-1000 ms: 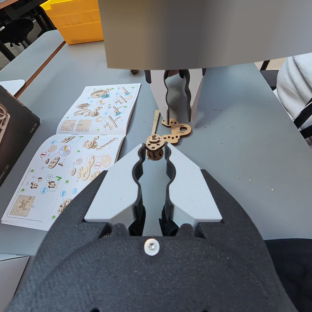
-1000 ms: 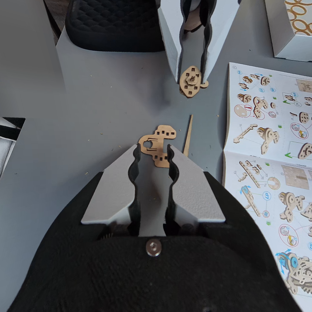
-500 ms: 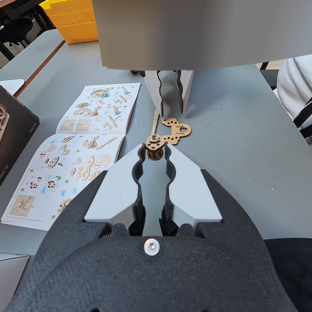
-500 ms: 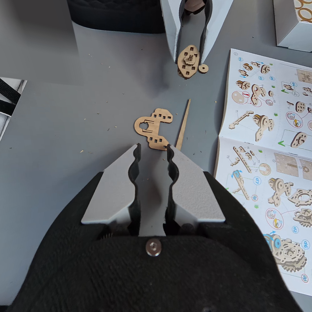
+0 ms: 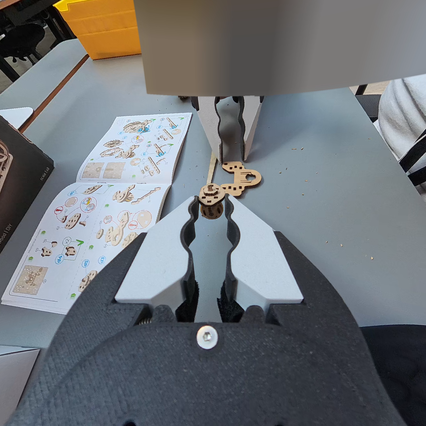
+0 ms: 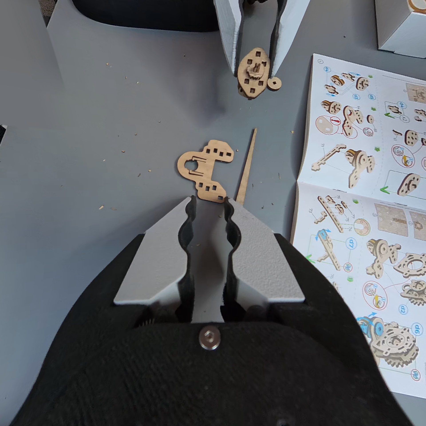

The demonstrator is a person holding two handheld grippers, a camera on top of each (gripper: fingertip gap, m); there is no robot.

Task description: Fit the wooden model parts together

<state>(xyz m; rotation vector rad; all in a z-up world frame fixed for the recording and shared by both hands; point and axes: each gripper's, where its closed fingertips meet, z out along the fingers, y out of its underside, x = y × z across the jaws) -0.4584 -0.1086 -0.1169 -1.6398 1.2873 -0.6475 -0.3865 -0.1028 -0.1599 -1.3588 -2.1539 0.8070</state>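
Observation:
My left gripper (image 5: 211, 200) is shut on a small wooden assembly (image 5: 211, 196), an oval plate with square holes and a peg on a disc, held just above the grey table. It also shows at the top of the right wrist view (image 6: 253, 73). A flat wooden part (image 6: 205, 170) with a round hole and square holes lies on the table. My right gripper (image 6: 210, 200) is open and empty, its tips just behind that part's near end. In the left wrist view the right gripper (image 5: 232, 159) stands beyond the flat part (image 5: 242, 179).
A thin wooden stick (image 6: 247, 166) lies beside the flat part. A small round washer (image 6: 274, 84) lies by the left fingertip. An open instruction booklet (image 5: 103, 207) (image 6: 368, 207), a black box (image 5: 20, 184), a yellow bin (image 5: 103, 27), a white box (image 6: 401, 25) and a person's sleeve (image 5: 405, 138) surround the work area. About 9 centimeters separates my left fingertips from my right.
My right gripper has drawn back from over the flat part, so its tips now sit behind the part's end. The left gripper has kept still with the assembly.

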